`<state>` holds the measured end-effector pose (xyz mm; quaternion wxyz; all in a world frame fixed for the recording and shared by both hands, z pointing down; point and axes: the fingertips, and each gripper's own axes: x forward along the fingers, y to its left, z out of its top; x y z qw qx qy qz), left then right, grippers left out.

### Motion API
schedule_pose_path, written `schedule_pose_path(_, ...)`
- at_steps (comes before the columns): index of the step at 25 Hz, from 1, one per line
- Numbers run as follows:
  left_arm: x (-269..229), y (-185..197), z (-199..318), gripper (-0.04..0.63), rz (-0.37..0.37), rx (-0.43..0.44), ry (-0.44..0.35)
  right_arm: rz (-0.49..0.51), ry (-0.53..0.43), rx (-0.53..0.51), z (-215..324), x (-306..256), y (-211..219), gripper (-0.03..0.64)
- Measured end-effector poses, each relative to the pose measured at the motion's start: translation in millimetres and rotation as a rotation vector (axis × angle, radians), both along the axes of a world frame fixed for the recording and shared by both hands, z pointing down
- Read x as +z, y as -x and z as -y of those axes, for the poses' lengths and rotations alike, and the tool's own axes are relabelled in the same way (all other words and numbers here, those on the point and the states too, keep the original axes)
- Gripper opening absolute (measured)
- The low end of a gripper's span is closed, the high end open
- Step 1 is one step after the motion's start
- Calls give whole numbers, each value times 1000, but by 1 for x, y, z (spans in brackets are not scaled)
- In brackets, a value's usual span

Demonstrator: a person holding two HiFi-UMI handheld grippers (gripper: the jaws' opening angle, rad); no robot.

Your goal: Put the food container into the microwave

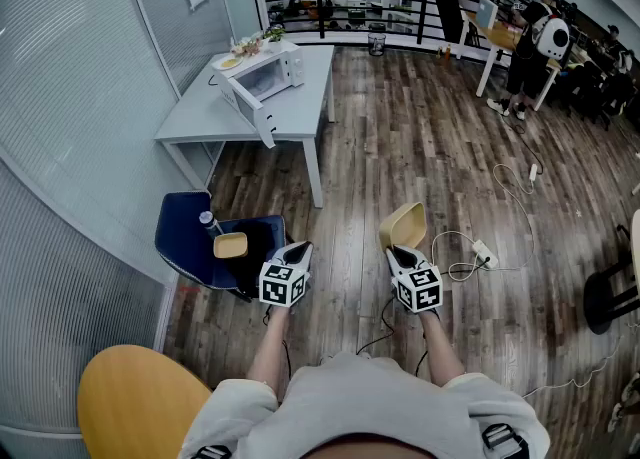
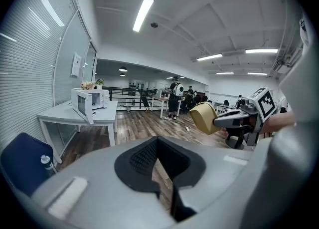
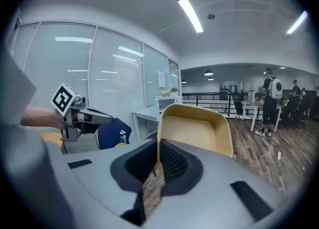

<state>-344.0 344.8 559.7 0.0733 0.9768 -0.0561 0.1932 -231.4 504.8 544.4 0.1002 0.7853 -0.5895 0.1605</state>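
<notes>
My right gripper (image 1: 398, 251) is shut on the rim of a tan-yellow food container (image 1: 404, 223), which it holds tilted in the air above the wooden floor. In the right gripper view the container (image 3: 197, 129) stands upright beyond the jaws (image 3: 158, 146), one wall pinched between them. My left gripper (image 1: 298, 250) hovers beside it, shut and holding nothing (image 2: 158, 141). The white microwave (image 1: 262, 75) sits far ahead on a grey-white table (image 1: 300, 112) with its door swung open. It also shows at the left in the left gripper view (image 2: 88, 101).
A blue chair (image 1: 185, 237) by the left gripper carries a flat yellow piece (image 1: 230, 245) and a bottle (image 1: 208, 220). A round wooden seat (image 1: 130, 397) is at my lower left. Cables and a power strip (image 1: 482, 252) lie on the floor at right. People stand at desks far right (image 1: 535, 42).
</notes>
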Motion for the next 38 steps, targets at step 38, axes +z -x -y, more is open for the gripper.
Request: schedule_pose_path(38, 26, -80, -8, 11, 20, -32, 20, 12, 3, -58, 3, 20, -72, 26)
